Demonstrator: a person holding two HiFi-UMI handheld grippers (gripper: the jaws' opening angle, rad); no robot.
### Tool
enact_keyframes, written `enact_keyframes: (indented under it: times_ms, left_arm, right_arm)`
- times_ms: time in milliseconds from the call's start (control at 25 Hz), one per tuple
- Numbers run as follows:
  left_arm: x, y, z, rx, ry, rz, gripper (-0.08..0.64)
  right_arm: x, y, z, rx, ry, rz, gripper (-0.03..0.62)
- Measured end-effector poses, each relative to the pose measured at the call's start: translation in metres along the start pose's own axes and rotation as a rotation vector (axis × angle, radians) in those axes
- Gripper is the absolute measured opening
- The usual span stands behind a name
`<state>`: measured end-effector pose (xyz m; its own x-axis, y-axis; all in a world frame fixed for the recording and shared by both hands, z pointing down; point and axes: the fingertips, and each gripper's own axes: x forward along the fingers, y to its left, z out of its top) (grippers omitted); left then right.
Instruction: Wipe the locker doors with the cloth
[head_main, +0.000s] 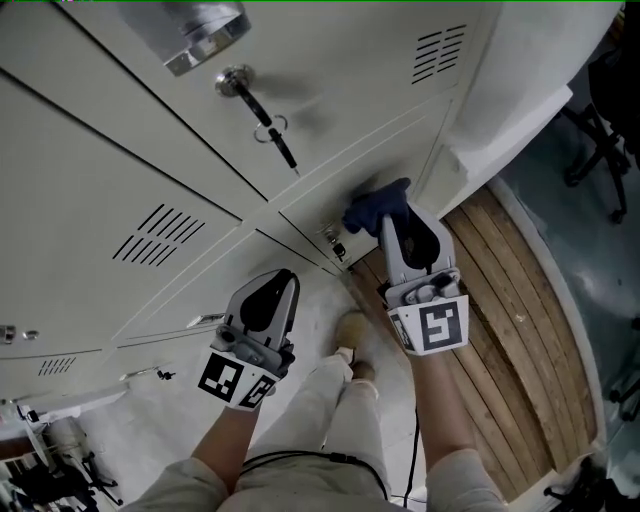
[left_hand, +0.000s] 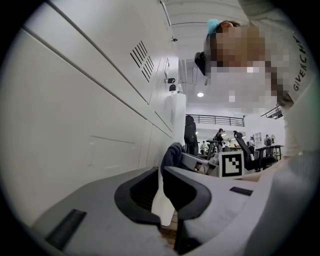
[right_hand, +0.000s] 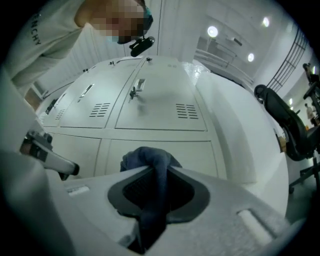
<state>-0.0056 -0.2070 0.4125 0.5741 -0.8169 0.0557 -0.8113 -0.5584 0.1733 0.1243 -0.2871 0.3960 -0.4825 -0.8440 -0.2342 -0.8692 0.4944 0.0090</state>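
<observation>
While pinching a dark blue cloth (right_hand: 149, 162) between both jaws, holds the right claw (head_main: 388, 222) low against the locker doors (head_main: 330, 95), with the bunched end of the fabric pressed up to a bottom door at the right-hand edge of the bank, just beside a white column (head_main: 520, 90). Seen in the right gripper view: fabric wedged from the tips down through the closed jaws, a loose tail hanging out behind, the grey door panel directly ahead. Carries the left claw (head_main: 278, 285) lower in the head view and further left, near the doors but apart from the cloth, jaws drawn all but together, only a thin pale sliver between the pads and nothing caught there. Points that claw along the row of doors toward the right one, with the marker cube (left_hand: 231, 165) and the blue bundle plain in the left gripper view. Higher on the doors: a key (head_main: 262, 115) with a ring, set in a round lock (head_main: 233, 80); sets of louvred vent slits (head_main: 160, 235) on several panels. Underfoot: pale wooden planks (head_main: 510, 290) to the right of the lockers, with a light shoe (head_main: 352, 328) and light trouser legs (head_main: 320, 400) between the two claws. Off to the right, past the column, a dark office chair (right_hand: 287, 125). Far back in the left gripper view, small figures (left_hand: 190, 132) among desks and chairs, too distant for detail.
</observation>
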Motion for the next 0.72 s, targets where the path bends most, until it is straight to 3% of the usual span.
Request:
enact_keyframes:
  times_ms: [320,720]
  left_arm:
    - [-0.001,0.005,-0.002,-0.006,-0.012,0.017,0.026]
    - [0.004,0.001,-0.009,-0.014,0.002,0.001,0.026]
  right_arm:
    - [0.002,0.076,-0.039,0.057,0.089,0.150,0.061]
    - [0.020,0.067,-0.065,0.029,0.173,0.084,0.067]
